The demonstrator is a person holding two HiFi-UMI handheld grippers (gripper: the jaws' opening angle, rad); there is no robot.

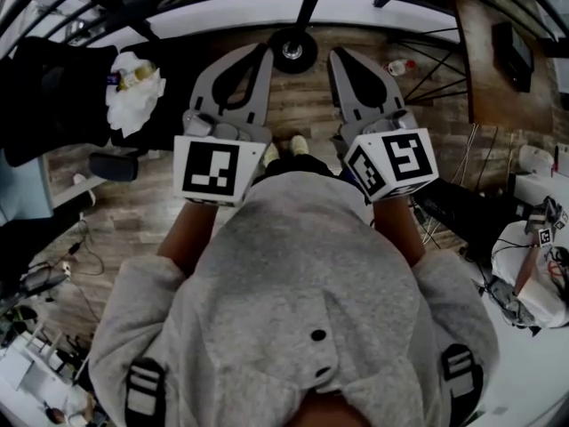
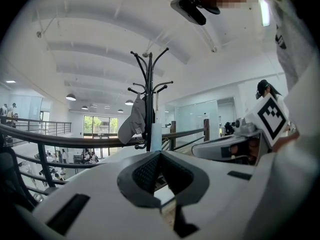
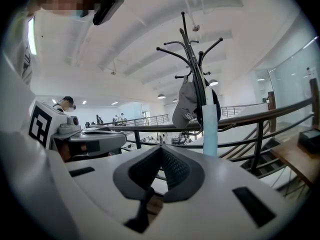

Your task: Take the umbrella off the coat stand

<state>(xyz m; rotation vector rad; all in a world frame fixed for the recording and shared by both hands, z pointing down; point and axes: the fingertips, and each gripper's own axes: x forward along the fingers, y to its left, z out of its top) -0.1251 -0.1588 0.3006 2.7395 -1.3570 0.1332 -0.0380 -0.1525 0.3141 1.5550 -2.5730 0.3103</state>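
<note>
left claw (image 2: 159, 153) together, empty | right claw (image 3: 161, 149) together, empty | slim pale-blue folded umbrella (image 3: 210, 126) hanging on black metal coat stand (image 3: 192, 54) | likely light, soft fabric over stiff core | grip mid-body

Grey-brown wood-plank floor (image 1: 133, 212) underfoot. Overhead, white vaulted ceiling (image 2: 100, 39) crossed by broad beams and hung with round lamps (image 2: 70, 97). Dark curved railing (image 2: 60, 140) across the middle, bright window (image 2: 95, 125) far behind it, glass partition (image 2: 192, 116) to the right, white walls (image 2: 215, 79)
</note>
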